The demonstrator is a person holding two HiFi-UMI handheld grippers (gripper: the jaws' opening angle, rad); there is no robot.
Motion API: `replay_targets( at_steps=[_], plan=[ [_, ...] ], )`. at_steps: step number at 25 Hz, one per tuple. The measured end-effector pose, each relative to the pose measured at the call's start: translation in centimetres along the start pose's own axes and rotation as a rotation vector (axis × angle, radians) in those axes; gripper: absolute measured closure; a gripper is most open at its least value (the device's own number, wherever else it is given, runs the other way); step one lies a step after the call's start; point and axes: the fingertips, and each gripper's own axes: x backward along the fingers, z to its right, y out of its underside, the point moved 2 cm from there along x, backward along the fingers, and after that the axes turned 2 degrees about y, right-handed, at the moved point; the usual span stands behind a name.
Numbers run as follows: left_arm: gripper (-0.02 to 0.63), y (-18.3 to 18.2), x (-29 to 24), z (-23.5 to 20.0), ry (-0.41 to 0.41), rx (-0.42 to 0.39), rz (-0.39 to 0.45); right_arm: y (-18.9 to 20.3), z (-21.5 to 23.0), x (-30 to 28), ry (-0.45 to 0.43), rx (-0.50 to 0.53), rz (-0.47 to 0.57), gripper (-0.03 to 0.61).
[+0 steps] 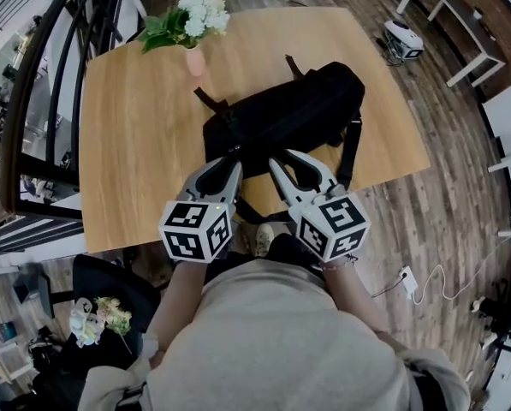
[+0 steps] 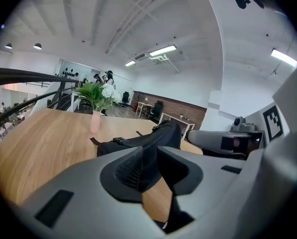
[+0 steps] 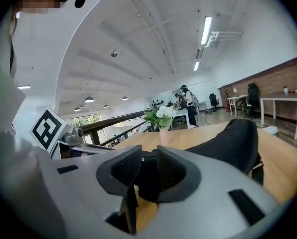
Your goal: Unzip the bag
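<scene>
My left fingers (image 1: 205, 180) and right fingers (image 1: 282, 181), apart and empty, point at the bag (image 1: 281, 114) by the tabletop's (image 1: 135, 144) front edge.

No word, number or brand mark can be read anywhere. The only printed signs are black-and-white square marker patterns. They sit on the faces of the white cube (image 1: 195, 229) of the left gripper (image 1: 231, 159) and on the matching white cube (image 1: 334, 225) of the right gripper (image 1: 279, 157) — and they carry no letters or digits.
</scene>
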Motion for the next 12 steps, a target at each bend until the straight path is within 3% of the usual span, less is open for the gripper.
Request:
replay_targets(
  at_steps=[12],
  plan=[
    [0.512,0.3,-1.8,-1.0,-0.139,0.068,0.025,0.2,1.8,-2.7,-0.155,0.033,-0.060,0.489]
  ],
)
